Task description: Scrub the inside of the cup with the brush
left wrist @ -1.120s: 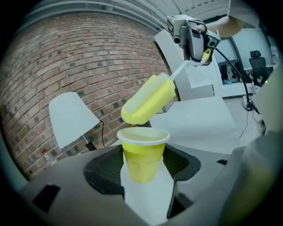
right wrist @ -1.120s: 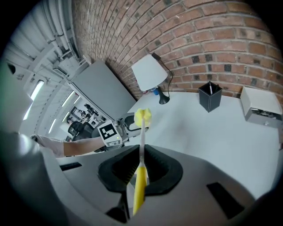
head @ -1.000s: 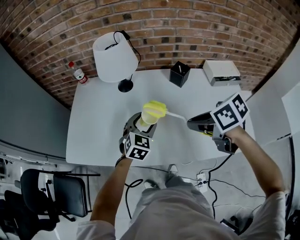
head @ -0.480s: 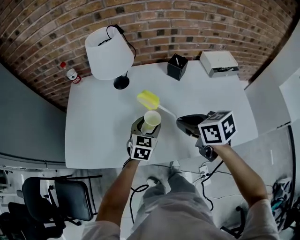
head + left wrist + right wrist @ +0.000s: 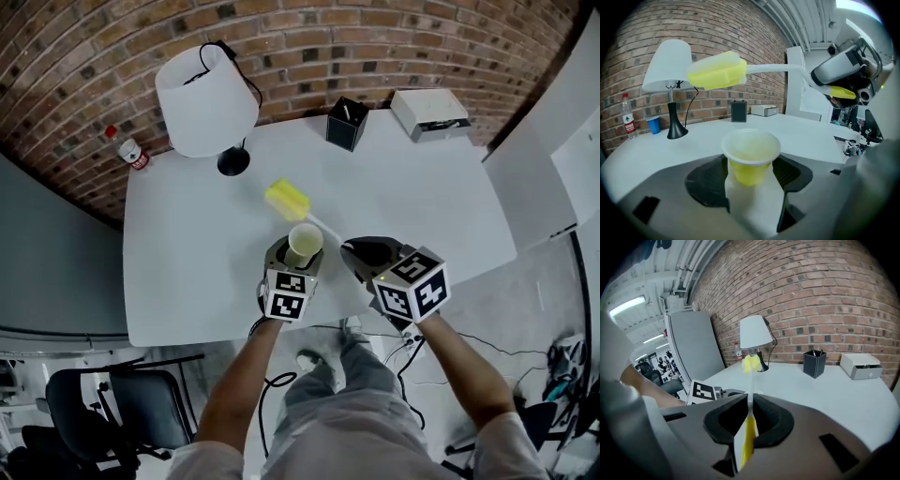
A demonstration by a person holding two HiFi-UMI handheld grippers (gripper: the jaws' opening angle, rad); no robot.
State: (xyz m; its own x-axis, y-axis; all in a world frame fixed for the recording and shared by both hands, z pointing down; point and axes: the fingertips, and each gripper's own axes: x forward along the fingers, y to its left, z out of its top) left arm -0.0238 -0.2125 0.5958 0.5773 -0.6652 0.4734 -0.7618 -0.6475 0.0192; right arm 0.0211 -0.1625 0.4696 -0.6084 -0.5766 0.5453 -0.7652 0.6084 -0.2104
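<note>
My left gripper [image 5: 298, 260] is shut on a yellow cup with a white rim [image 5: 305, 244] [image 5: 751, 157], held upright over the white table [image 5: 187, 262]. My right gripper [image 5: 361, 255] is shut on the handle of a brush [image 5: 748, 427]. Its thin white stem runs up-left past the cup to a yellow sponge head [image 5: 287, 199] [image 5: 717, 71] [image 5: 750, 364]. The head hangs above and beyond the cup's mouth, outside the cup. The cup's inside looks pale and bare in the left gripper view.
A white lamp [image 5: 204, 101] stands at the back left, with a water bottle [image 5: 126, 150] beyond the table's corner. A black pen holder [image 5: 347, 123] and a white box [image 5: 430, 114] sit at the back right. A small blue cup [image 5: 653, 125] stands by the lamp.
The brush head has come out of the cup and now sits up-left of it. Both grippers have drawn nearer to me and the right one has moved left.
</note>
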